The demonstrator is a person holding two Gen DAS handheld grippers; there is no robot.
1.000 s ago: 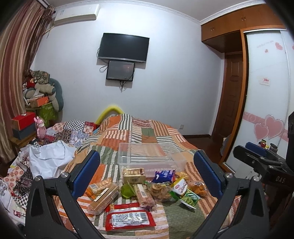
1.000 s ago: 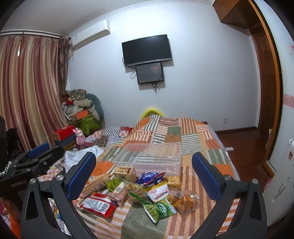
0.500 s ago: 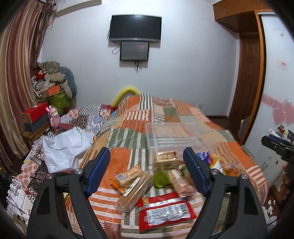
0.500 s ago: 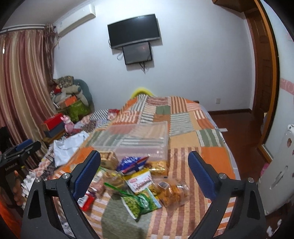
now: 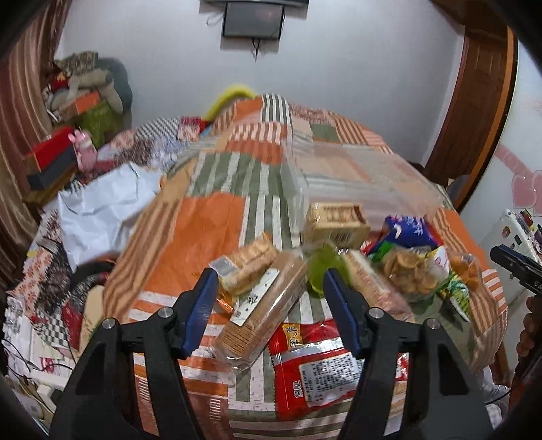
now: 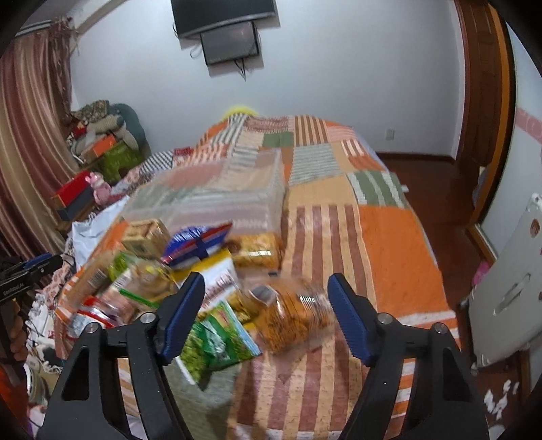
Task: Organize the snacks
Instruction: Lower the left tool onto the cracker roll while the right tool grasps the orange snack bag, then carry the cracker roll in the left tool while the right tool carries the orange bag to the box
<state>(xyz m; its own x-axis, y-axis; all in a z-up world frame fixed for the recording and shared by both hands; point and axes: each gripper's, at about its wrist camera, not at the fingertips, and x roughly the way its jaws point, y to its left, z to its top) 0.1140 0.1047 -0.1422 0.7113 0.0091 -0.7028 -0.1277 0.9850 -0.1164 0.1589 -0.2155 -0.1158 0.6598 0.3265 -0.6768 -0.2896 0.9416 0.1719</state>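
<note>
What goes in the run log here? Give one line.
left claw open over long clear-wrapped cracker sleeve | right claw open over clear bag of orange snacks | clear plastic bin empty

right gripper [image 6: 266, 298] wide apart, empty | over orange snack bag [image 6: 294, 316] | on patchwork bedspread [image 6: 389, 243]

Motion blur smears my right wrist view: the clear bin [image 6: 216, 196] is just a hazy outline, and I can't read the labels on the snack pile [image 6: 189, 257]. The orange snack bag [image 6: 294, 314] is blurry too. In my left view the TV [image 5: 252, 17] is cropped by the top edge, and the red packet [image 5: 325, 369] has print too small to read.
</note>
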